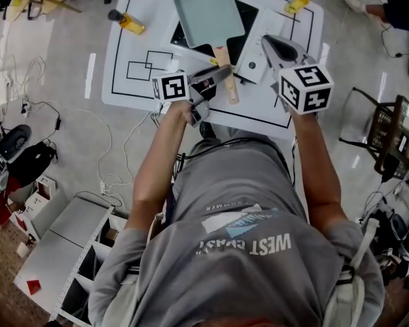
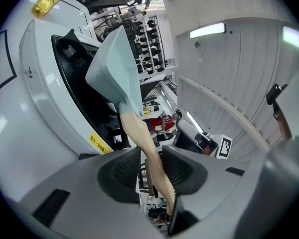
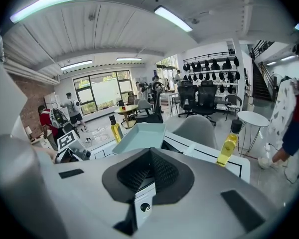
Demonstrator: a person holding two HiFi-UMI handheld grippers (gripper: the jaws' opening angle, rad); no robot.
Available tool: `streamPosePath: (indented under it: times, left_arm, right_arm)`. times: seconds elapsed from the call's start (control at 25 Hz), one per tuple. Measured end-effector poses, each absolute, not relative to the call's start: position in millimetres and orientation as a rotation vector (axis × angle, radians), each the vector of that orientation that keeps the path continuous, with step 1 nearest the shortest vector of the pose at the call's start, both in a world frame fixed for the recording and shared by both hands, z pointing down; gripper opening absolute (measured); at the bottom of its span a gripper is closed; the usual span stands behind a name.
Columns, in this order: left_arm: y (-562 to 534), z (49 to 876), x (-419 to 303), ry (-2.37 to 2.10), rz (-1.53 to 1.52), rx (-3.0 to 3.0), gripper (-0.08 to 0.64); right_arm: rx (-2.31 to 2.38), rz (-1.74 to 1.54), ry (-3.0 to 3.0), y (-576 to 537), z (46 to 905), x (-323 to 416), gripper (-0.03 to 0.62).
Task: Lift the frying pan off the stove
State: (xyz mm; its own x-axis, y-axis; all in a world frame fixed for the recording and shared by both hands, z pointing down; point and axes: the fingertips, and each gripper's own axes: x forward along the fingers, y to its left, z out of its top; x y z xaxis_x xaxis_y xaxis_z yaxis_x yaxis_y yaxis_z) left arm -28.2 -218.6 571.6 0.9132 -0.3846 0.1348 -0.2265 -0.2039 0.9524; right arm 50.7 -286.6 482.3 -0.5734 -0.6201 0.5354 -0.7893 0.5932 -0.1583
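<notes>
Frying pan [image 1: 208, 11], pale blue, square, over stove [image 1: 249, 13] on white table [image 1: 133, 46]. Wooden handle [image 1: 227, 75] pinched by left claw [image 2: 152, 166]. Right claw [image 3: 148, 176]: pressed together, empty.

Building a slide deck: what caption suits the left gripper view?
The left gripper clamps the pale wooden handle of a light-blue rectangular frying pan by the black stove.

I count one frying pan [image 1: 206, 11], one stove [image 1: 249, 13], and two yellow bottles: a left bottle [image 1: 127, 22] and a right bottle [image 1: 298, 1] at the table's [image 1: 123, 80] far corners.
</notes>
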Motion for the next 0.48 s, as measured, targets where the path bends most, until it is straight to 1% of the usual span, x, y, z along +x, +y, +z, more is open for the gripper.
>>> streamPosePath:
  times: [0.48]
  left_arm:
    - [-209.3,541.9,-40.7,-0.471,-0.112,1.888,0.127]
  right_arm:
    - [1.16,0.52,-2.401,-283.8,470.0,50.2,0.011]
